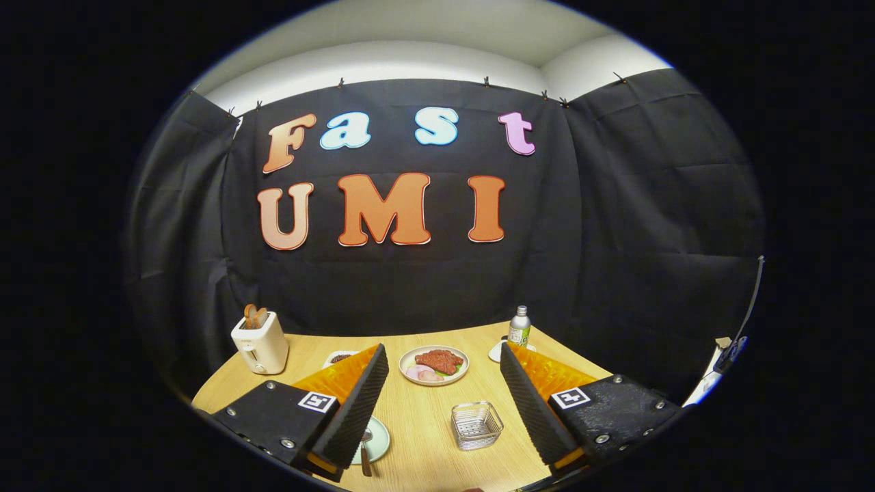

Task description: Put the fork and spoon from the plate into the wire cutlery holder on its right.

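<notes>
The gripper (444,403) hangs above the wooden table (424,451) with its two fingers spread wide apart and nothing between them, so it is released and empty. The relation that matters is sideways: the pale plate (378,437) with the cutlery lies low and to the left of the gap, mostly hidden behind the left finger (355,403), while the wire cutlery holder (476,425) stands just to the plate's right, close inside the right finger (530,403) and apart from the plate.

One utensil handle (366,459) shows on the plate's near side, running roughly toward the camera, along the fingers' own direction (whether it is the fork or the spoon I cannot tell, and the other piece is hidden). The holder looks empty through its mesh, so I judge neither piece has been moved yet.

The coming move, as I read it, calls for a shift left and down, and probably a turn of the wrist so the fingers close across the handle rather than along it.

Further off, beyond the fingers, sit a plate of food (434,364), a toaster (260,342) and a small bottle (519,326), all well apart from the work
</notes>
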